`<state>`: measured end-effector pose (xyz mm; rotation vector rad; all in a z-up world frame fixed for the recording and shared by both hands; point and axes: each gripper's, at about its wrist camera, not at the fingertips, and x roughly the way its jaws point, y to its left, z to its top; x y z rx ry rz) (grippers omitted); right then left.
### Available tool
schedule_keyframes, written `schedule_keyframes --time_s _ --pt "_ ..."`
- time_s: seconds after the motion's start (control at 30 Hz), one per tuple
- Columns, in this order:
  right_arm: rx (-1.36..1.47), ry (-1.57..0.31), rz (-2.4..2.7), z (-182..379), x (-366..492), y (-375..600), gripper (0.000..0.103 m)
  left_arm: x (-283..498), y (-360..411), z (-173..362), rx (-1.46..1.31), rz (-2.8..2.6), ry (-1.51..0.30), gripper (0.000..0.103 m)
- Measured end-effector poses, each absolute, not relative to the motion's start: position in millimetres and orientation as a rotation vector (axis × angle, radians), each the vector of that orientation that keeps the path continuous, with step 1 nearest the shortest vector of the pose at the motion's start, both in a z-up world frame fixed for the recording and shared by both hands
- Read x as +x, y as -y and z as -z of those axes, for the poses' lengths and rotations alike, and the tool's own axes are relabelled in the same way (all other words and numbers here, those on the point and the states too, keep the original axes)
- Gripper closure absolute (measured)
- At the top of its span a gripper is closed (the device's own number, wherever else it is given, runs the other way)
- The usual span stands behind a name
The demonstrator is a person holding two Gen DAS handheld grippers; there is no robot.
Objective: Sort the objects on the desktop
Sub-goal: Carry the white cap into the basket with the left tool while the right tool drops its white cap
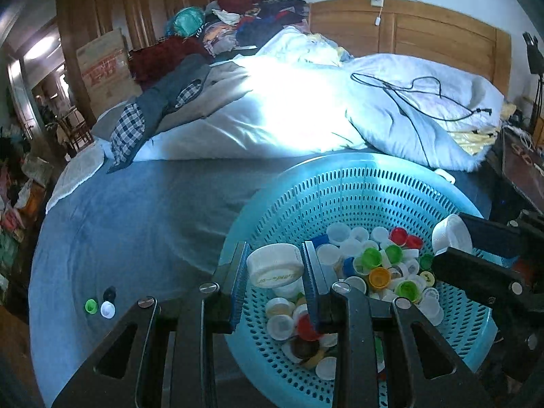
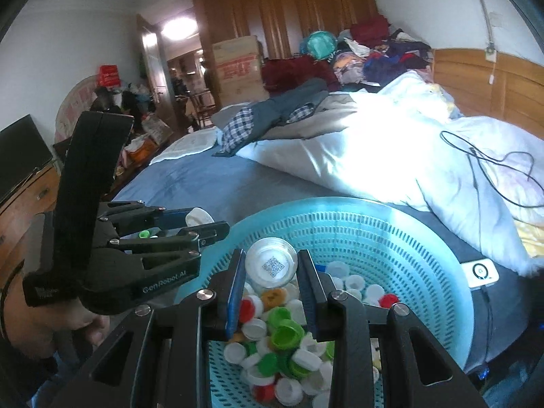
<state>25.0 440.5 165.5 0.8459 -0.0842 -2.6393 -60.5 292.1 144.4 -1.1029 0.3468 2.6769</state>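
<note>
Both jaws narrow: left gripper (image 1: 274,273) pinches a white cap (image 1: 274,265), right gripper (image 2: 271,273) a white cap with QR code (image 2: 271,267), each above the turquoise basket (image 1: 357,183) of mixed caps. Basket sits on blue bedsheet (image 1: 136,217). Bedroom: white duvet (image 1: 408,115), black cable, clothes heap, wooden wardrobe. Three loose caps (image 1: 102,304) lie on sheet, apart from basket.

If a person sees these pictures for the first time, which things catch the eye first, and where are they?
The round turquoise perforated plastic basket on the blue bedsheet, heaped with colourful plastic bottle caps. Above it, the left tongs and right tongs each clamp a white plastic cap. Behind, a sunlit white quilt.
</note>
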Motion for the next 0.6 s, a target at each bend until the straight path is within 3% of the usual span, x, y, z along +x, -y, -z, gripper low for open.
schedule_keyframes --time_s 0.6 --pt "0.841 0.133 2.653 -166.1 30.5 -455.4 0.070 -56.5 -311.2 -140.5 -1.122 -2.662 -0.392 0.077"
